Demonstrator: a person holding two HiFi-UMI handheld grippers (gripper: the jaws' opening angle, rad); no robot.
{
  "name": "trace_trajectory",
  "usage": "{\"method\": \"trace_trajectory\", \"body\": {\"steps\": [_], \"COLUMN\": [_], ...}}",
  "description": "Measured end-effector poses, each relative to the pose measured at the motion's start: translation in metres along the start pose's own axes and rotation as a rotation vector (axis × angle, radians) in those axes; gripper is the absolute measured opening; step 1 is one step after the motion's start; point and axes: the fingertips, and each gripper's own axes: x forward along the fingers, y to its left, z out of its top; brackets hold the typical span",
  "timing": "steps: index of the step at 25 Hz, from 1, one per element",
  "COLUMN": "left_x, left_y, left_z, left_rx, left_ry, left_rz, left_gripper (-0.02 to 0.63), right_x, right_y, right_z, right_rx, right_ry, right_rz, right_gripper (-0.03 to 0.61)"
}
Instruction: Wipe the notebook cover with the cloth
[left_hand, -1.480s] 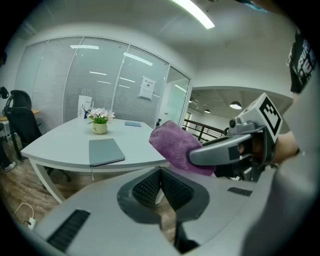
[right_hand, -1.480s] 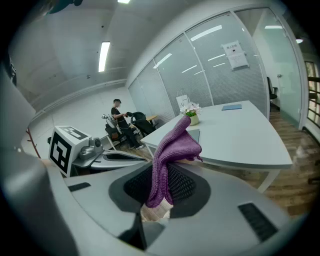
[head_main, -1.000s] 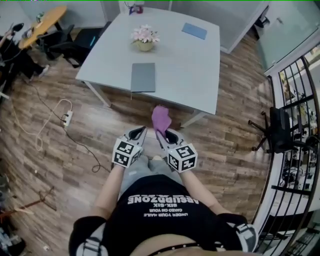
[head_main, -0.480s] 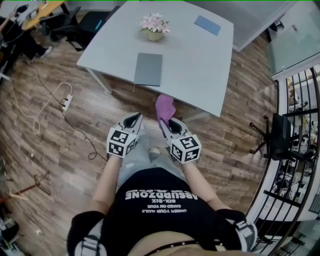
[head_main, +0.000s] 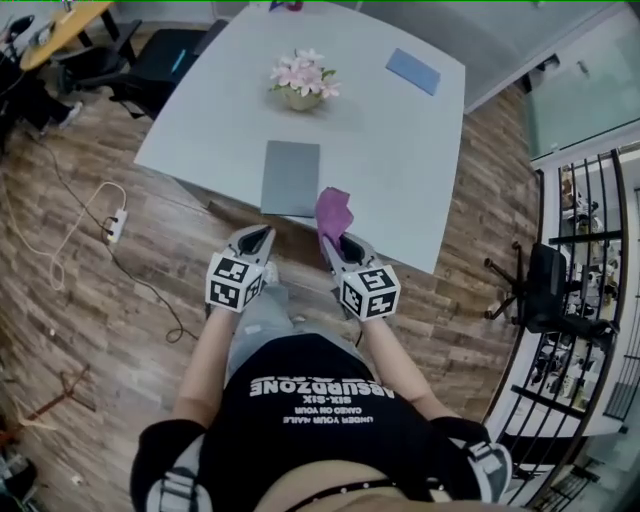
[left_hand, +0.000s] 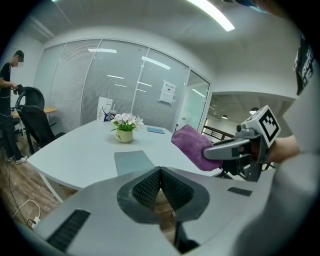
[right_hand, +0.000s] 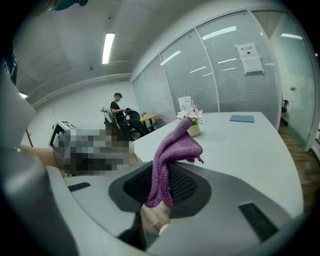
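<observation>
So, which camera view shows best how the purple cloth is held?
The right gripper view: close up, the purple knitted cloth is pinched between the shut tongs. The head view shows it small, from above; the left gripper view, only its free end.

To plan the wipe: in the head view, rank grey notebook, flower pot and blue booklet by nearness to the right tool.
1. Grey notebook: just ahead-left of the right tool.
2. Flower pot: mid-table, left.
3. Blue booklet: far right side.
</observation>
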Motion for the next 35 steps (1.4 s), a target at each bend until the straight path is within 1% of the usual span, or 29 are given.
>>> {"method": "trace_trajectory", "body": {"steps": [5, 9, 12, 15, 18, 22, 26, 29, 32, 35], "left_x": [0.027, 0.046, 0.055, 0.068, 0.084, 0.103, 0.124, 0.136, 0.143, 0.149], "left_y": [0.040, 0.063, 0.069, 0.076, 0.085, 0.093, 0.105, 0.114, 0.120, 0.123], "left_z": [0.011, 0.019, 0.018, 0.015, 0.010, -0.010, -0.020, -0.027, -0.031, -0.038], "left_rx": [0.005, 0.042, 0.031, 0.026, 0.031, 0.013, -0.017, -0.020, -0.029, -0.072], "left_ry": [0.035, 0.063, 0.079, 0.117, 0.160, 0.235, 0.278, 0.309, 0.331, 0.347], "left_rz": [-0.037, -0.063, -0.074, -0.091, -0.103, -0.117, -0.113, -0.106, -0.108, -0.124], "left_gripper": [0.017, 0.017, 0.017, 0.017, 0.017, 0.017, 0.017, 0.017, 0.017, 0.017], "right_x": [0.045, 0.073, 0.088, 0.108, 0.133, 0.165, 0.206, 0.231, 0.249, 0.264], "right_y": [-0.032, -0.050, -0.060, -0.074, -0.089, -0.108, -0.129, -0.141, -0.150, -0.156], "right_z": [0.030, 0.057, 0.062, 0.067, 0.072, 0.072, 0.065, 0.053, 0.050, 0.039], "right_rx": [0.006, 0.007, 0.000, -0.012, -0.039, -0.126, -0.208, -0.252, -0.279, -0.298], "right_ry": [0.009, -0.010, 0.004, 0.035, 0.070, 0.141, 0.226, 0.298, 0.326, 0.367], "right_rz": [-0.070, -0.106, -0.119, -0.131, -0.129, -0.117, -0.078, -0.038, -0.022, -0.009], "right_gripper": [0.086, 0.086, 0.086, 0.086, 0.086, 0.086, 0.087, 0.089, 0.089, 0.089]}}
